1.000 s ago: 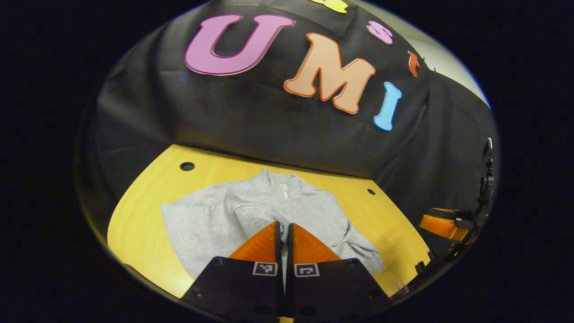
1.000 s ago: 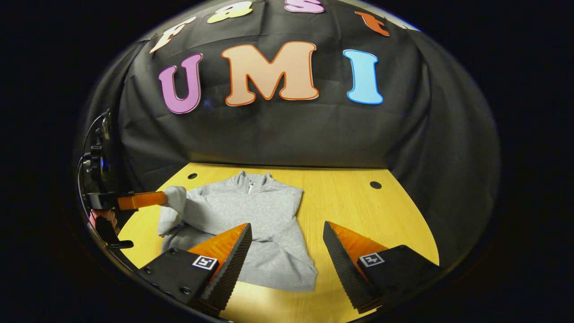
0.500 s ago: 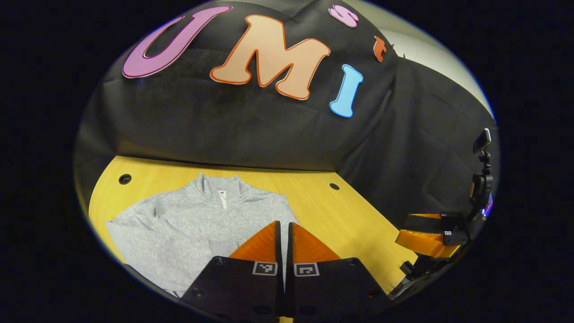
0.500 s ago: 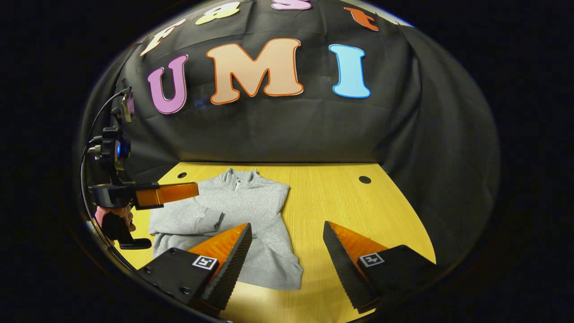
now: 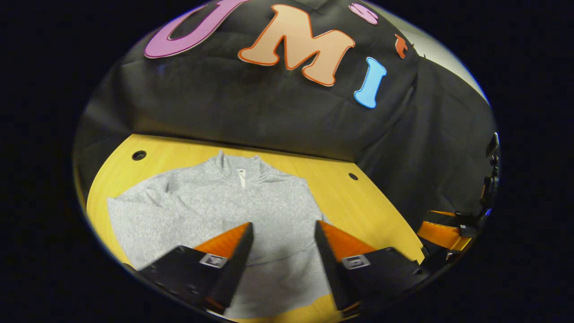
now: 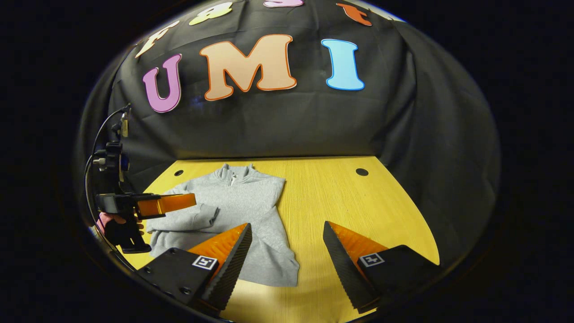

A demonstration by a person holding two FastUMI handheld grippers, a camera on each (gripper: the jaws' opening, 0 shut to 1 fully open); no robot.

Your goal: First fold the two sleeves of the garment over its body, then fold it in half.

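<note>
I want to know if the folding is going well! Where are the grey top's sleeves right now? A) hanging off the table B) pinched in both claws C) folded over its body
C: the grey top lies flat, a sleeve cuff resting across its front.

No readable text, brand or numbers. Only signs: square black-and-white fiducial markers on the fingers of the left hand-held gripper [image 5: 281, 251] and the right hand-held gripper [image 6: 287, 251], around 6 o'clock. They carry no legible characters.
</note>
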